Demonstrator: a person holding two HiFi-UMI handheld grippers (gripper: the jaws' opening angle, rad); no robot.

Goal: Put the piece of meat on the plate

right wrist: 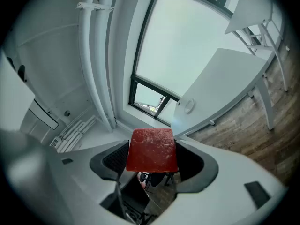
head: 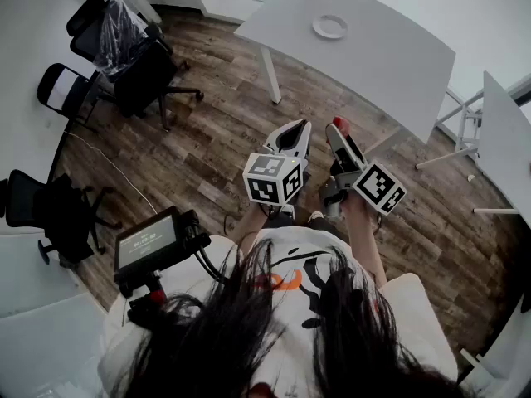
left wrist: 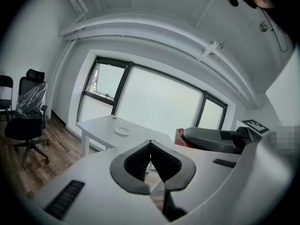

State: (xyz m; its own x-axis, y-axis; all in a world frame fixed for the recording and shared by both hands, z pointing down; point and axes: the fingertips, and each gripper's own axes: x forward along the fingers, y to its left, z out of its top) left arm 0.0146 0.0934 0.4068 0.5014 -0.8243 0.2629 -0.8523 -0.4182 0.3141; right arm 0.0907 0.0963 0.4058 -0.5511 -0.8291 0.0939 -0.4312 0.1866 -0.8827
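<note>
While the right gripper (right wrist: 152,146) has its jaws clamped on the piece of meat (right wrist: 152,153), I note the left gripper (left wrist: 150,143) with jaws together.

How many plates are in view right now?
1. The plate sits on the white table ahead. The side tables at the right edge are only partly in view, so another could be hidden.

i count my left gripper (head: 297,131) and right gripper (head: 339,133), one piece of meat (right wrist: 152,149), one plate (head: 330,26), two tables (head: 373,56).
</note>
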